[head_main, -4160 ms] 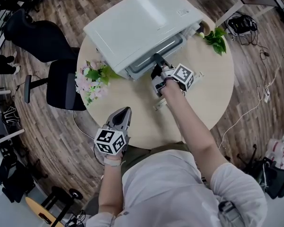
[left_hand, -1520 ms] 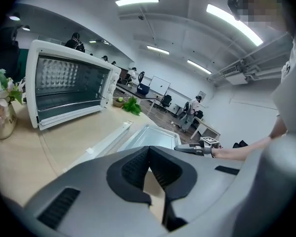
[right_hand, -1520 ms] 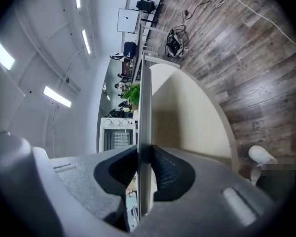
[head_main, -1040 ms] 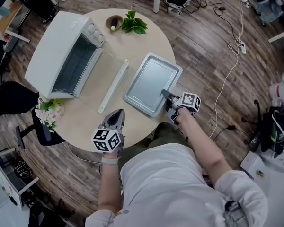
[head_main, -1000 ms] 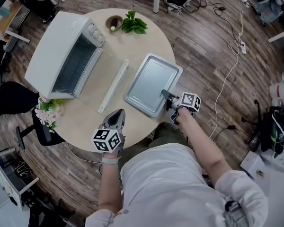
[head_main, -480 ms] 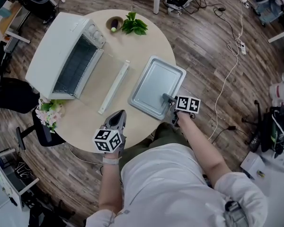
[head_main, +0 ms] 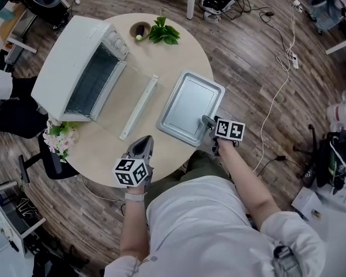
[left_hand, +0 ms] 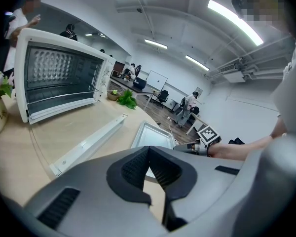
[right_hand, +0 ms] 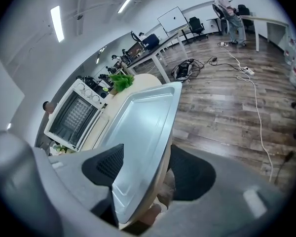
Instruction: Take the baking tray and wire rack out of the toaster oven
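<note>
Baking tray [head_main: 188, 105] is set on the worktop [head_main: 161, 56]. Right gripper [head_main: 207, 120] fingers have just been opened, with the tray rim loose between them. Left gripper [head_main: 142, 145] fingers are closed, empty. Wire rack [left_hand: 59, 98], seemingly left inside the toaster oven [head_main: 75, 62], is to be fetched next.

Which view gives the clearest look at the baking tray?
Head view: the baking tray shows from above, nearly its full outline. The right gripper view shows the tray close and steeply foreshortened; the left gripper view shows only its far part.
</note>
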Demonstrator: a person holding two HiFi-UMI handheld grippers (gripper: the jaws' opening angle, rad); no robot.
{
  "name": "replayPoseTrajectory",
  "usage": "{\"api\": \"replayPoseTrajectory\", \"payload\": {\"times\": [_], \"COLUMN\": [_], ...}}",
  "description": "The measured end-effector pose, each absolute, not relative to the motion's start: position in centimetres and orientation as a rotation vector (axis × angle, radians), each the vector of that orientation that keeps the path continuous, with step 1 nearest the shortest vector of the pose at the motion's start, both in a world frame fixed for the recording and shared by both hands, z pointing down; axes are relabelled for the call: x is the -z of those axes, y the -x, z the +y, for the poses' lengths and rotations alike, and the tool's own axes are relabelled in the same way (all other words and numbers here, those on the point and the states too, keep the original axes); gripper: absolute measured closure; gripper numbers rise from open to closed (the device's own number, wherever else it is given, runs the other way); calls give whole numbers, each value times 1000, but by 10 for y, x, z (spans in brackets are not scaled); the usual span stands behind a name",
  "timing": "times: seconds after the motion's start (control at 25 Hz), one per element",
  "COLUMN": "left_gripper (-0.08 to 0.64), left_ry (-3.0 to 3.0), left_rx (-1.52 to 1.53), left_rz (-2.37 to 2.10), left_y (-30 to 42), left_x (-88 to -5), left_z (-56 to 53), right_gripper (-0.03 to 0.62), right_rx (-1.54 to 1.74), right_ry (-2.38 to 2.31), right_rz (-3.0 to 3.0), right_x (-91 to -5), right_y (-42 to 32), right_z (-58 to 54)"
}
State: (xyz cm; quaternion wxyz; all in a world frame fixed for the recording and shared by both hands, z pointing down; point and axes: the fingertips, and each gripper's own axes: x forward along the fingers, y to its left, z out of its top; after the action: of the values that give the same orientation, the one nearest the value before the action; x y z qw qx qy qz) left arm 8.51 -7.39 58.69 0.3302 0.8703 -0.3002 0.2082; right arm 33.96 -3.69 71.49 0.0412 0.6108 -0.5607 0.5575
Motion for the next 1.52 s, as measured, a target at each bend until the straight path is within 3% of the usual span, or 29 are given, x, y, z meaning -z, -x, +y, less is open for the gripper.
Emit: {"api": "replayPoseTrajectory", "payload": {"times": [0.52, 1.52], "left_gripper": [560, 560], "left_ry": [-2255, -2014], "left_rx": [-451, -260], "left_rz": [-917, -1338], "left_y": [-56, 122], "left_x": [-567, -551], "left_z": [-84, -58], "right_gripper": [311, 331], "right_rx": [-1523, -1935], "right_ry": [-1926, -1200], "right_rz": [-1946, -2464], "right_x": [-649, -590], "right_y": [-333, -42], "right_z": [-95, -235]}}
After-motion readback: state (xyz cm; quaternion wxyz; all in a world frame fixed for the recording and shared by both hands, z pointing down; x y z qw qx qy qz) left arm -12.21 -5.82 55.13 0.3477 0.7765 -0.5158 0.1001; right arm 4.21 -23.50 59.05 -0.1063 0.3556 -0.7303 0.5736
